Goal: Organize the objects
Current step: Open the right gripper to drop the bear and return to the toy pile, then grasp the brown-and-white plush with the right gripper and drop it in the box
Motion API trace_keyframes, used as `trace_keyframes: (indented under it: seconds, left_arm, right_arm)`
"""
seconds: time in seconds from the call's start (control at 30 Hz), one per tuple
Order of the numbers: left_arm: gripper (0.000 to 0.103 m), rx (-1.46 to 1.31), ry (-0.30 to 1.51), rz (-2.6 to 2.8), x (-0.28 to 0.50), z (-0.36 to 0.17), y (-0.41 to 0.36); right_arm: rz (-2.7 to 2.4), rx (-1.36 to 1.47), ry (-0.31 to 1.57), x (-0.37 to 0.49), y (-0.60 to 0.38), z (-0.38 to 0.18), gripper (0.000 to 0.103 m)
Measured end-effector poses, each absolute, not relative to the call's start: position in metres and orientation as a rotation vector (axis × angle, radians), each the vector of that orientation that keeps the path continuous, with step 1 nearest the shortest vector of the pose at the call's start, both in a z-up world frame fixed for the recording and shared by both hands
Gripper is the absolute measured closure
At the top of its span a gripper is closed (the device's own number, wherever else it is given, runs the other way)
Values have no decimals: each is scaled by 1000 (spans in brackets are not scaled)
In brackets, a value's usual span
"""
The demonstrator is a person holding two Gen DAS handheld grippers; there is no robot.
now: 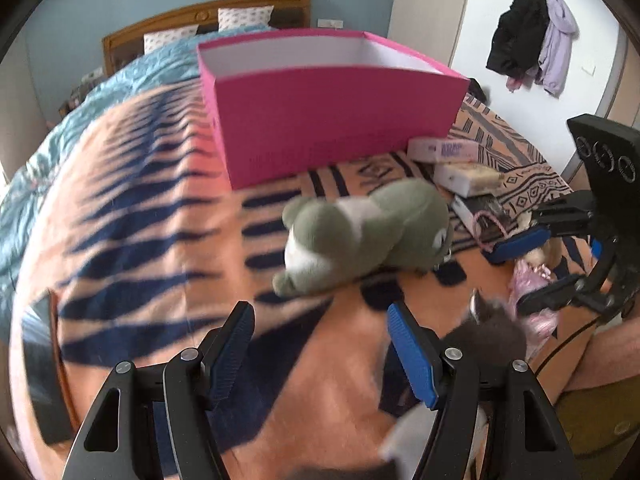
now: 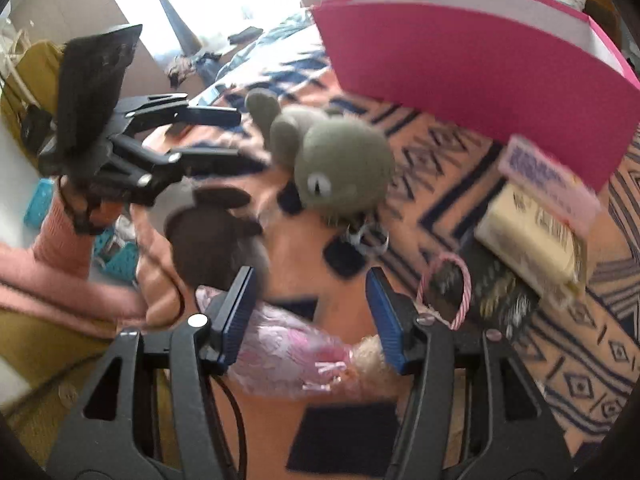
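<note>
My left gripper hangs over the bed's orange patterned blanket, fingers spread apart and holding nothing. The green plush toy lies just ahead of it, in front of the open pink box. My right gripper is spread wide too, with a pink-dressed doll lying between its fingers, untouched as far as I can tell. A brown plush sits beside it, small boxes near the pink box.

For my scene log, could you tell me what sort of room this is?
Most likely a bedroom: a bed with a wooden headboard and pillows, a patterned blanket, and jackets hanging on wall hooks.
</note>
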State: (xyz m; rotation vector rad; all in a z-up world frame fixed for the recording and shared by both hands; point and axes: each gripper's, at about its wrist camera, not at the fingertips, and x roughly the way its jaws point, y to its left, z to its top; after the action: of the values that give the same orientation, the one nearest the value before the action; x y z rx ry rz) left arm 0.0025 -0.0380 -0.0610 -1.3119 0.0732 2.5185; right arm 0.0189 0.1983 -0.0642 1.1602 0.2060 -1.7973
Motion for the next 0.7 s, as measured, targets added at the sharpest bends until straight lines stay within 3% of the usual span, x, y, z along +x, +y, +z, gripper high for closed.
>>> trace_keyframes:
  seconds: [0.17,0.3,0.37,0.5,0.7]
  left_arm:
    - [33,-1312,3,2538,10,-62,-46]
    - [33,-1264,-31,2551,17,-55,-46]
    - [33,-1258,-41,2550,18,-53,-46]
    - [33,-1251,-56,2547,20,-52,-47]
    - [33,-1216,-103,2564,29,-44,-59]
  right_arm:
    - [-1779,1084,158,31,194,-50,44]
    - [-1710,1066,223,45,169,-59,44]
    - [-1694,1065,230,40,153,-67,37]
    - [-1653,1077,187,30,143,-75,36]
    - [-1650,1064,106,19,131,-74,51]
